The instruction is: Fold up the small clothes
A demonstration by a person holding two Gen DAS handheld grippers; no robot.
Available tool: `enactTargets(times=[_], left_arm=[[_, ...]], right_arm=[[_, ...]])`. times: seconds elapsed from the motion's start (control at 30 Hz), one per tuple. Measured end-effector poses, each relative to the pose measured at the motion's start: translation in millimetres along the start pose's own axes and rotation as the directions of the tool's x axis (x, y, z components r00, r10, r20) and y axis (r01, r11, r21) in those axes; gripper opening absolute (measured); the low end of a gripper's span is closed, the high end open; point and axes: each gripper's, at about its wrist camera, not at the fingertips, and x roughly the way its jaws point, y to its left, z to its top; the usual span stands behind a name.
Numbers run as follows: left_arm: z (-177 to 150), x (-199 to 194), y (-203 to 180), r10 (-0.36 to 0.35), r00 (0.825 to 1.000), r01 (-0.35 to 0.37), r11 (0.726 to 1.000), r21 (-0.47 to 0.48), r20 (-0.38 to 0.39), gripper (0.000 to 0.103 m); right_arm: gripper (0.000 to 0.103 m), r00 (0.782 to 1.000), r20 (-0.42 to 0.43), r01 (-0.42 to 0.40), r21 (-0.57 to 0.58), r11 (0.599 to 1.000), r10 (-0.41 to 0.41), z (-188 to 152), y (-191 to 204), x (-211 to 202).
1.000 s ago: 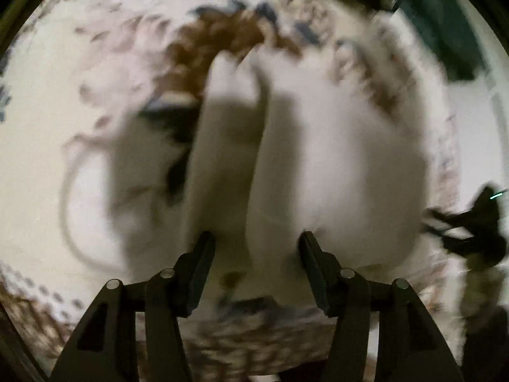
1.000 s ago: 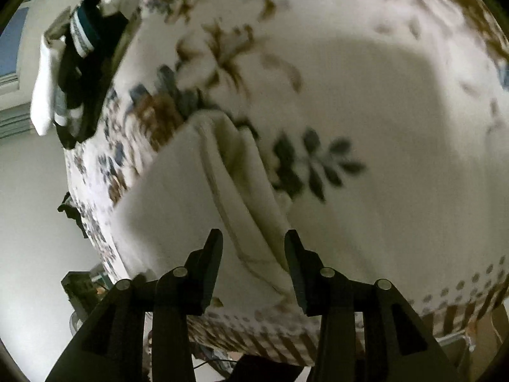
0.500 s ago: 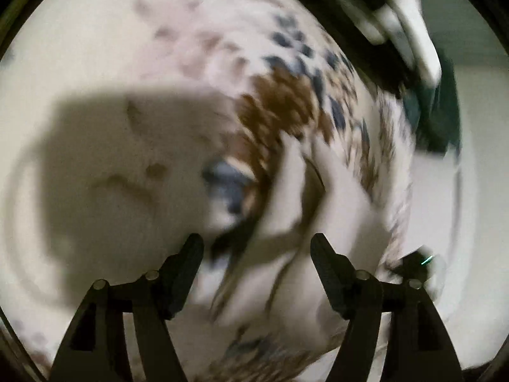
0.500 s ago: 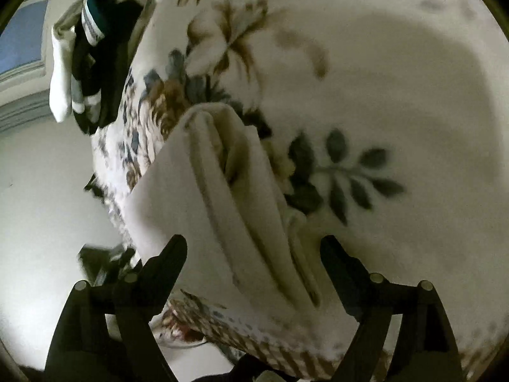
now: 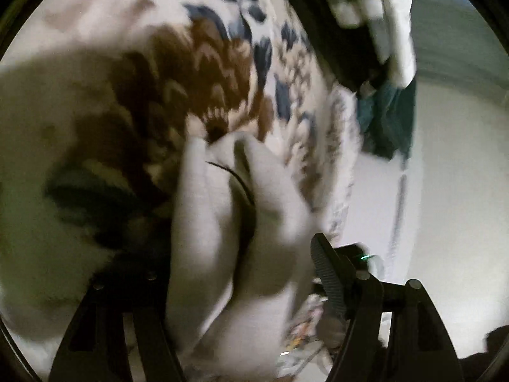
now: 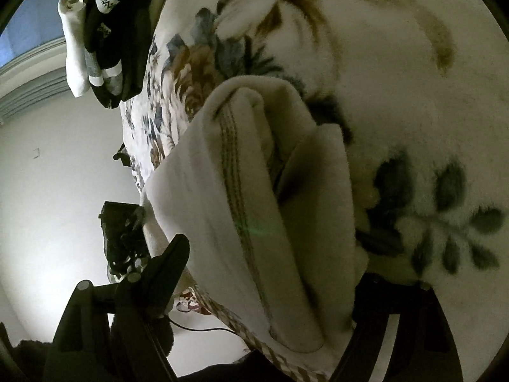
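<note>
two grippers are seen here, and both are spread wide with nothing held. a small cream folded cloth with a stitched stripe [image 6: 254,197] is lying on a fuzzy white blanket with brown and blue flowers [image 6: 413,63], close to the blanket's edge. the left gripper [image 5: 241,264] is placed around the near end of the cloth, with one finger on each side, but no squeeze is seen. the right gripper [image 6: 273,254] is placed the same way around the cloth. the left view is blurred, so small details are not told.

it looks like the fold is nearly done. to do this step well, the cloth should be pressed flat and the edges lined up, and a loose flap should be tucked in slowly.

the cloth is long and thin. its long side is pointed away from the grippers, toward a pile of dark and white socks [image 6: 101,31] at the far edge of the blanket.
</note>
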Motion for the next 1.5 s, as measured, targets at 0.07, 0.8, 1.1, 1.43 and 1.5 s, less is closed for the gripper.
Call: enactTargets(times=[0.07,0.8,1.1,1.43,1.5], left_arm=[[-0.2,-14.5,3.7,-0.044,0.998,0.045,0.999,-0.02,0.039,0.068],[-9.8,-4.2,-88.8,0.262,0.964,-0.266,0.924,0.274,0.051,0.013],[61.9,-59.6,-204.3,0.242,0.955,-0.288,0.893,0.345,0.171,0.014],[220.2,-73.0,-306.3,0.233,0.919,-0.352,0.847,0.398,0.317,0.014],[251.6,-64.7,-309.0,0.257,0.913,-0.373,0.839,0.396,0.316,0.015]], right_arm=[[0.084,1.0,-0.005,-0.006,0.002,1.0,0.006,-0.6,0.2,-1.2],[0.023,0.995,0.091,0.037,-0.03,0.999,-0.035,-7.7,68.3,-33.1],[0.022,0.985,0.17,0.051,-0.15,0.987,-0.026,45.0,211.7,-85.5],[0.022,0.961,0.275,0.098,-0.247,0.964,-0.028,207.8,367.7,-101.0],[0.022,0.959,0.277,0.123,-0.236,0.964,-0.055,244.4,381.8,-91.9]])
